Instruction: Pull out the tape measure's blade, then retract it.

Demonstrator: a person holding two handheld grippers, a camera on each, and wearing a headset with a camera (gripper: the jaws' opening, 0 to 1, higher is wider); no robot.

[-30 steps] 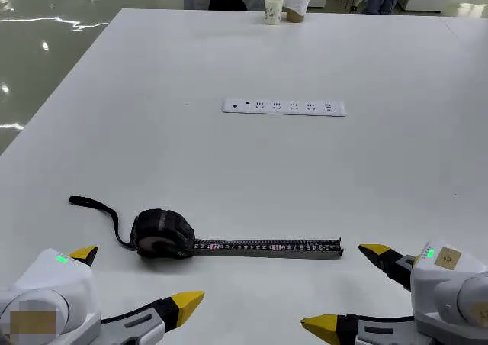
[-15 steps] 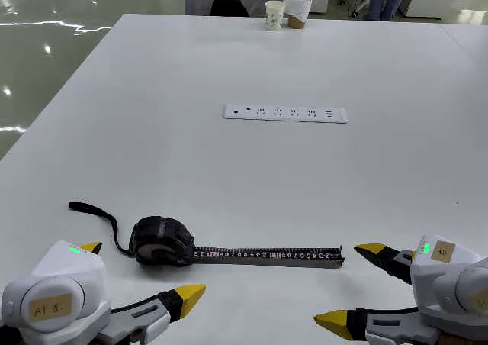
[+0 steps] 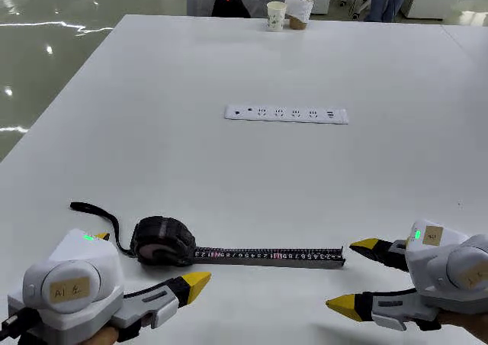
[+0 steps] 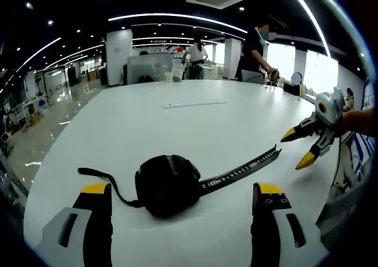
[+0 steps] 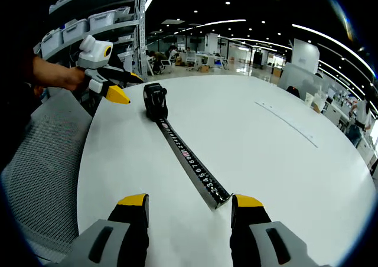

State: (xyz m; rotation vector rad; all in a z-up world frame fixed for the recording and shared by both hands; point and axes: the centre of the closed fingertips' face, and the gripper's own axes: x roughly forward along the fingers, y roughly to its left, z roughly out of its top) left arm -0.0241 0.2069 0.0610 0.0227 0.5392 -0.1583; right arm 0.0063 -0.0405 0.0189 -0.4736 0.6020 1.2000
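Note:
A black tape measure (image 3: 162, 241) lies on the white table (image 3: 252, 177), its strap (image 3: 93, 211) trailing left. Its blade (image 3: 271, 255) lies pulled out flat to the right. My left gripper (image 3: 146, 258) is open just in front of the case, one jaw on each side of it, not touching. In the left gripper view the case (image 4: 168, 181) sits between the open jaws of the left gripper (image 4: 182, 190). My right gripper (image 3: 353, 275) is open beside the blade's end, and in its own view the hook end (image 5: 220, 199) lies between the jaws of the right gripper (image 5: 190, 201).
A white power strip (image 3: 286, 114) lies mid-table. Two cups (image 3: 276, 14) (image 3: 299, 5) stand at the far edge by a dark chair back (image 3: 229, 5). People stand beyond the table (image 4: 254, 51). Shelving with bins (image 5: 88, 19) lies past the near edge.
Both grippers have come forward a little: the left closer around the case, the right up to the blade's end. The blade's length looks the same.

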